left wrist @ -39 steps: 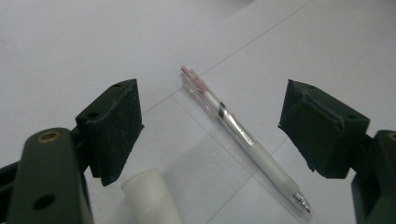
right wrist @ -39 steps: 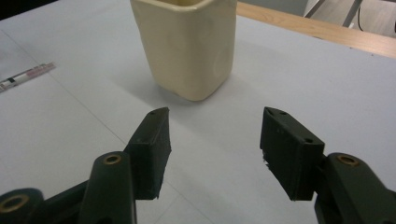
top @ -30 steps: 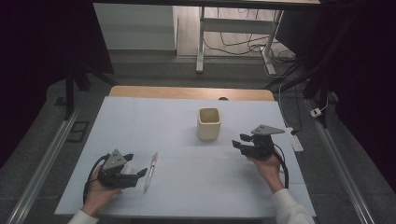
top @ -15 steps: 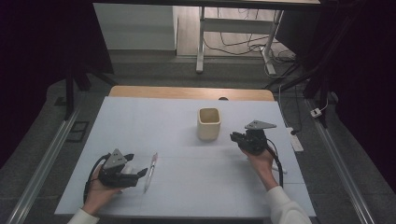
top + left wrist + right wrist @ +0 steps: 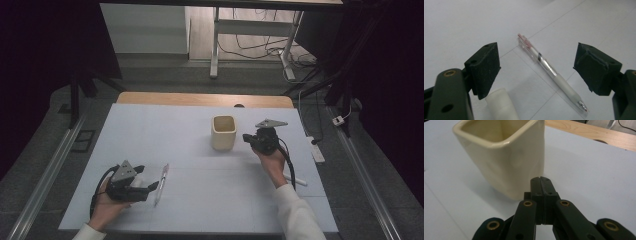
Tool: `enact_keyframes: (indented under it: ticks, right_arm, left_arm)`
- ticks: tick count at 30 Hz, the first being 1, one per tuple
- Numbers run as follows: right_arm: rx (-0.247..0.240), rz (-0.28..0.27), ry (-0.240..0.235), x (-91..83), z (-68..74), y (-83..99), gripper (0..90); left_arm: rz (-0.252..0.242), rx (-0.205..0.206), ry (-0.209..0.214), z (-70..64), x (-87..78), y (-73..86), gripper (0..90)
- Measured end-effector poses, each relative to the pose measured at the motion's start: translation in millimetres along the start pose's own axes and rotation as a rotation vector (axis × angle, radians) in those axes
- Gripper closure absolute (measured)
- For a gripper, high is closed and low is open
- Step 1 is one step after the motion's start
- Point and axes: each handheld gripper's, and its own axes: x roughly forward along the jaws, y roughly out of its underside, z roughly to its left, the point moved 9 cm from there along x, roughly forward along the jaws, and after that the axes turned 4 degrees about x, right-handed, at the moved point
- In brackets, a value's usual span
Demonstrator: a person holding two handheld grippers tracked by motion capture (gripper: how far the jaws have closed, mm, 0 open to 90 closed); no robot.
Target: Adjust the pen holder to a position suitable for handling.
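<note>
A clear and white pen (image 5: 161, 183) (image 5: 550, 70) lies on the white table near its front left. My left gripper (image 5: 152, 186) (image 5: 536, 72) is open, low over the table, with the pen lying between its jaws and touching neither. A cream square cup (image 5: 223, 132) (image 5: 504, 152) stands upright at the middle of the table. My right gripper (image 5: 248, 138) (image 5: 541, 181) is shut with nothing in it, its tips close to the cup's right side.
A second pen (image 5: 292, 177) lies on the table by the right forearm. A wooden strip (image 5: 200, 99) runs along the table's far edge. A white cylinder end (image 5: 500, 105) shows under the left gripper's jaw. Metal rails (image 5: 45, 175) flank the table.
My right gripper has moved left and away from the person, up to the cup's right side. The left gripper and the pen have stayed in place.
</note>
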Motion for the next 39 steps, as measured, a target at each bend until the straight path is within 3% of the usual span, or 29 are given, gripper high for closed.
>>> enact_keyframes:
  ticks: [12, 39]
  right_arm:
    - [0.006, 0.056, 0.016, 35.7, -0.8, -5.3, 88.9]
    - [0.007, 0.101, 0.044, 42.0, 2.0, 1.6, 89.0]
  left_arm:
    - [0.004, -0.008, -0.001, 2.2, 0.9, 2.0, 20.5]
    - [0.016, -0.005, 0.001, 0.7, 5.1, 2.8, 20.7]
